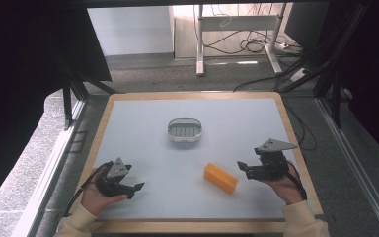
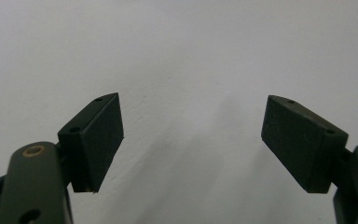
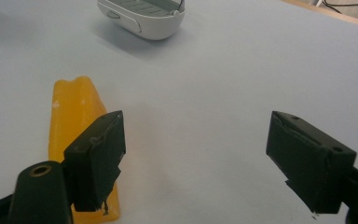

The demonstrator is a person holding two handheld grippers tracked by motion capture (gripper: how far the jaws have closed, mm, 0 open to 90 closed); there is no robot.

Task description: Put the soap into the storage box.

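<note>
No writing is legible on the orange rectangular block [image 1: 220, 177] or the small white oval slotted basket [image 1: 184, 130] on the pale wood-edged desk [image 1: 143, 123]. Left tongs [image 1: 134, 190] and right tongs [image 1: 243, 167] both gape wide, empty; the block's near end hides behind a jaw in the right gripper view.

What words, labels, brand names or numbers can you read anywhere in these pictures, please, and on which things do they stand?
None can be read: the orange block, the white dish, the table and both sets of tongs, left and right, bear no visible writing in any view.
</note>
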